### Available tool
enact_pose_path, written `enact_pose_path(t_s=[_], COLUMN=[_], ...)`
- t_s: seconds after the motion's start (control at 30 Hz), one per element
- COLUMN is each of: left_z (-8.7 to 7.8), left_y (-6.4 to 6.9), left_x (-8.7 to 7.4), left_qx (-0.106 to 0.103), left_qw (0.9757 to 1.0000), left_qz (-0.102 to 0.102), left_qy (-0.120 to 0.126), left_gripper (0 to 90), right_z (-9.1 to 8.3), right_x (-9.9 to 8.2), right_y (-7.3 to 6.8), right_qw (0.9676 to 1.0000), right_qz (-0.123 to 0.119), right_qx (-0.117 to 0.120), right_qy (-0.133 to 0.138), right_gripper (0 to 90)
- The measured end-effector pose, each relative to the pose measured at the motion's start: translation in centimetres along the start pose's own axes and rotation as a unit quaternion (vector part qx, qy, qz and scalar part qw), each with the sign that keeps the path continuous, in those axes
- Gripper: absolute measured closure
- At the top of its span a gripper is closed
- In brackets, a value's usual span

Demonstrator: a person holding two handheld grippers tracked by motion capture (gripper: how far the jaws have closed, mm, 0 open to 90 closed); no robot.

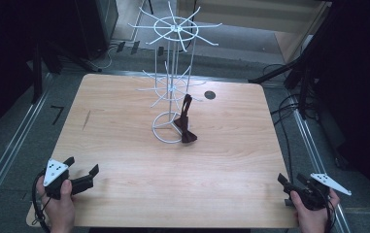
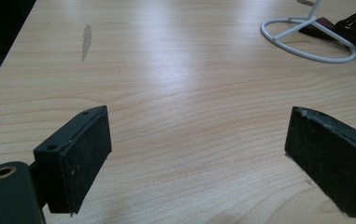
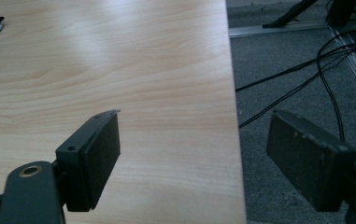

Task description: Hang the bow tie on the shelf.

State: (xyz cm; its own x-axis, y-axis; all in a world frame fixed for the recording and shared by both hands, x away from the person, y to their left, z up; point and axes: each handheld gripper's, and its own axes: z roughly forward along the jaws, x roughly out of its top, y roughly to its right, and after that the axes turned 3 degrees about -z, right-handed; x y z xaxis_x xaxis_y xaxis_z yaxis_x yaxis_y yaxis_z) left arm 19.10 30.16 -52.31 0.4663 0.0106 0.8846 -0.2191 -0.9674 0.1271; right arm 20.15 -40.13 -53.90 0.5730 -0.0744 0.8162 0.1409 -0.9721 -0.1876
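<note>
A white wire display stand (image 1: 172,73) with hooked arms rises from a ring base (image 1: 167,127) at the table's middle. A dark brown bow tie (image 1: 186,132) lies against that base, its strap running up to a lower arm of the stand. In the left gripper view the ring base (image 2: 306,46) and the bow tie (image 2: 348,30) sit at the far upper right. My left gripper (image 1: 81,166) rests open near the table's front left corner, nothing between its pads (image 2: 80,158). At the front right edge my right gripper (image 1: 285,189) stands open and empty, one pad (image 3: 311,158) over the floor.
The wooden table (image 1: 124,184) has a dark round spot (image 1: 210,95) behind the stand and a faint streak (image 2: 87,39) at left. Black cables (image 3: 306,79) cross the grey floor past the table's right edge. Dark stands and rails flank the table.
</note>
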Motion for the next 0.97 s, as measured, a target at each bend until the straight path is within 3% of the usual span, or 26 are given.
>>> enact_pose_path(t_s=[0.13, 0.37, 0.57, 0.7, 0.97], left_z=[0.0, 0.0, -0.1, -0.1, -0.1], left_y=[0.0, 0.0, 0.0, 0.2, 0.2], left_x=[0.0, 0.0, 0.0, -0.1, -0.1], left_qx=[0.0, 0.001, 0.001, 0.0, -0.001], left_qw=[1.0, 1.0, 1.0, 1.0, 1.0], left_qz=[-0.001, -0.001, -0.001, 0.004, 0.006], left_qy=[-0.001, -0.001, 0.002, 0.0, 0.002], left_gripper=[7.8, 7.8, 7.8, 7.8, 7.9], right_z=[-0.2, -0.3, -0.2, 0.1, 0.5], right_x=[-1.1, -1.9, -1.9, -1.8, -1.6], right_y=[0.8, 0.9, 0.3, -0.1, -0.2], right_qw=[0.9996, 0.9988, 0.9995, 0.9999, 0.9996], right_qz=[0.026, 0.045, 0.027, 0.001, -0.007], right_qx=[-0.004, -0.005, -0.011, -0.015, -0.022], right_qy=[0.006, 0.016, 0.012, -0.001, -0.019], right_gripper=[18.5, 20.1, 20.1, 19.8, 19.6])
